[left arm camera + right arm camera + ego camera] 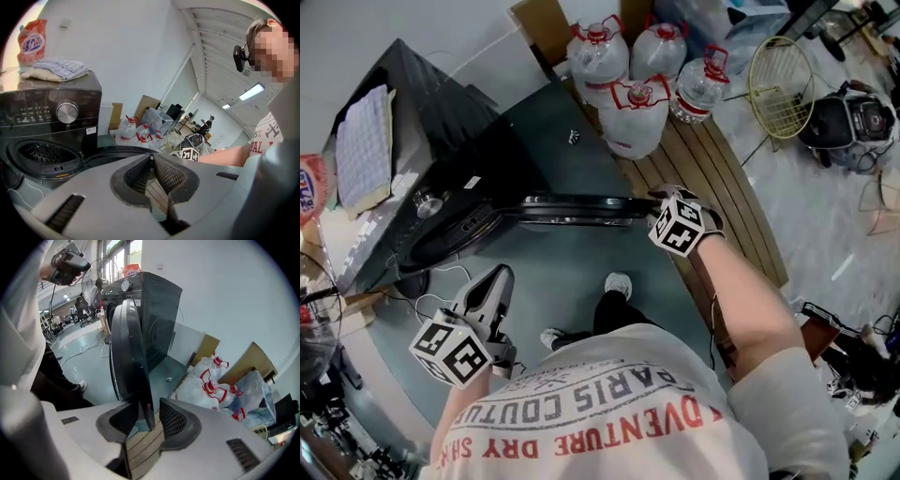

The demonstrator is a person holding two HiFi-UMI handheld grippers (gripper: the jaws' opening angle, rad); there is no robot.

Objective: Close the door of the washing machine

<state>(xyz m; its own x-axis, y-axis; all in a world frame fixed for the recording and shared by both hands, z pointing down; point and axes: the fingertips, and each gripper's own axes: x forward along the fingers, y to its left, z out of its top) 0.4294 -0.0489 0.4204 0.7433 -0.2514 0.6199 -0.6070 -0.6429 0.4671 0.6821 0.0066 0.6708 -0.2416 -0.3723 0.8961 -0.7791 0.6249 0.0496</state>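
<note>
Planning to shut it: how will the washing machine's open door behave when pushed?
The door looks thick and rigid, so it should swing as one piece. It hangs from the washing machine at one side, and the right claw straddles the far edge, so little force is probably needed. Its glossy rim may be slippery.

I count one washing machine (431, 131), one door (581, 211), four water jugs (636, 117), one detergent pouch (32, 42) and two folded cloths (58, 69), I think; they overlap.
</note>
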